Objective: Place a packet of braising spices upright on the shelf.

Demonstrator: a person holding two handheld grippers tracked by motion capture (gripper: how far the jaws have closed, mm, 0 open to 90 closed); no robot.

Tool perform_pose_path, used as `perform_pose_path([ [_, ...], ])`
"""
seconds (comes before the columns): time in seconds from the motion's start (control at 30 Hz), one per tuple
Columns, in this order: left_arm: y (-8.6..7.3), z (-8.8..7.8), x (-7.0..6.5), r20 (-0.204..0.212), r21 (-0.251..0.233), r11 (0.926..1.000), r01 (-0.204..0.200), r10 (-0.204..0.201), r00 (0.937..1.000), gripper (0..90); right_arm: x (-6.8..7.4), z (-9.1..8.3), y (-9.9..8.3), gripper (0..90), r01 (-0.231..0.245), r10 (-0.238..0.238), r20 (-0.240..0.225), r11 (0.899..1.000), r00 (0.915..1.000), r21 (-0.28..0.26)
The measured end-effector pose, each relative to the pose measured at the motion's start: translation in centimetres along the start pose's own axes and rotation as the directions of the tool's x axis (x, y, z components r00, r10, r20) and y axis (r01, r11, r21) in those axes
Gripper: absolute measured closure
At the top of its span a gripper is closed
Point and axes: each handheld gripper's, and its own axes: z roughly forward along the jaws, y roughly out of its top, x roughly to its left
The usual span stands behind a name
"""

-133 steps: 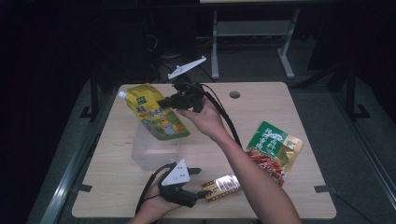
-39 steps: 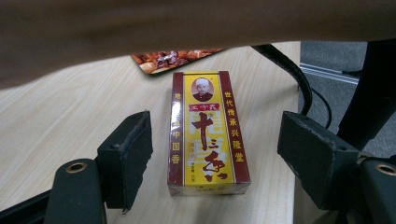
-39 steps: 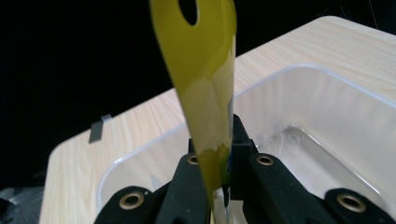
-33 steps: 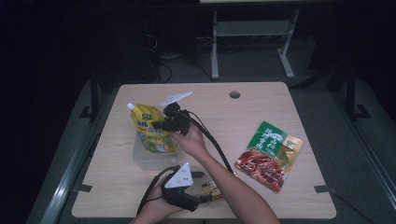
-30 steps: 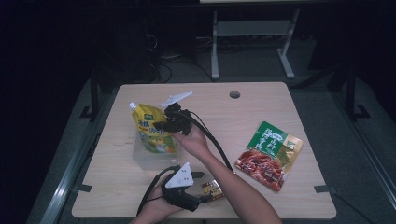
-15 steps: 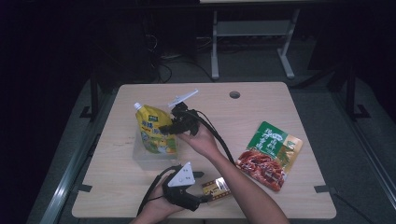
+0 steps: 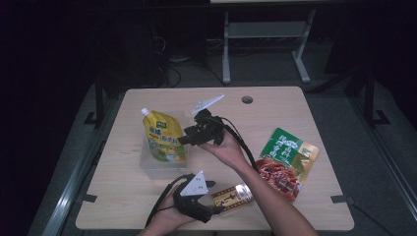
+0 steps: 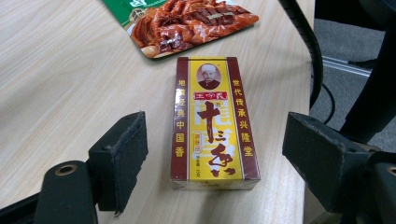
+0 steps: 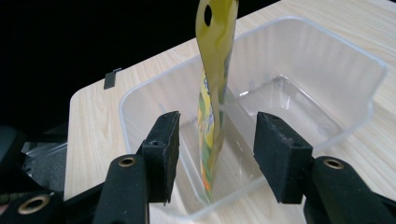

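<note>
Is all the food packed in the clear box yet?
Not yet. The yellow pouch stands in the clear box, and the right claw is open around it. The left claw is open around the spice box on the table. The red-green packet lies untouched.

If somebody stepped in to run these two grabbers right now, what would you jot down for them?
Right gripper: open, jaws either side of the yellow pouch, which stands in the clear tub.
Left gripper: open, jaws straddling the spice box lying flat on the table, not gripping.
Green and red packet: on the table, right side.
Done: pouch in tub.
Left, probably: box and packet, if they go in too.
</note>
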Motion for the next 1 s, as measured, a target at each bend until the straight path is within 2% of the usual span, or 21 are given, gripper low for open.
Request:
perform_pose_path([
  [0.27, 0.0, 0.3, -0.1, -0.004, 0.026, 0.9997, -0.005, 0.005, 1.0, 20.3, -0.3, -2.4, -1.4, 46.3, -0.011, 0.011, 0.012, 1.0, 0.9999, -0.008],
  [0.43, 0.1, 0.5, -0.2, -0.007, 0.032, 0.9995, -0.009, 0.009, 0.9999, 19.4, -0.4, -3.6, -2.3, 45.3, 0.0, 0.0, 0.036, 1.0, 0.9993, -0.002],
  [0.57, 0.1, 0.7, -0.2, -0.006, 0.038, 0.9992, -0.011, 0.011, 0.9999, 18.6, -0.5, -4.9, -3.5, 43.9, -0.022, 0.022, 0.044, 1.0, 0.9988, -0.003],
  [0.67, 0.1, 1.1, -0.3, -0.009, 0.061, 0.998, -0.018, 0.019, 0.9998, 18.1, -0.7, -5.9, -4.6, 43.3, -0.035, 0.035, 0.057, 0.999, 0.9978, 0.001],
  [0.73, 0.1, 1.5, -0.5, -0.013, 0.068, 0.9975, -0.022, 0.023, 0.9996, 17.7, -1.0, -6.8, -5.8, 42.7, -0.049, 0.049, 0.07, 0.999, 0.9964, -0.002],
  [0.9, 0.0, 1.9, -0.6, -0.009, 0.09, 0.9956, -0.028, 0.029, 0.9995, 17.6, -1.2, -7.9, -7.4, 40.5, -0.064, 0.063, 0.088, 0.998, 0.9941, 0.0],
  [1.0, -0.1, 2.1, -0.6, -0.011, 0.101, 0.9945, -0.03, 0.031, 0.9995, 17.6, -1.3, -8.5, -8.2, 39.6, -0.087, 0.088, 0.08, 0.996, 0.9929, -0.011],
])
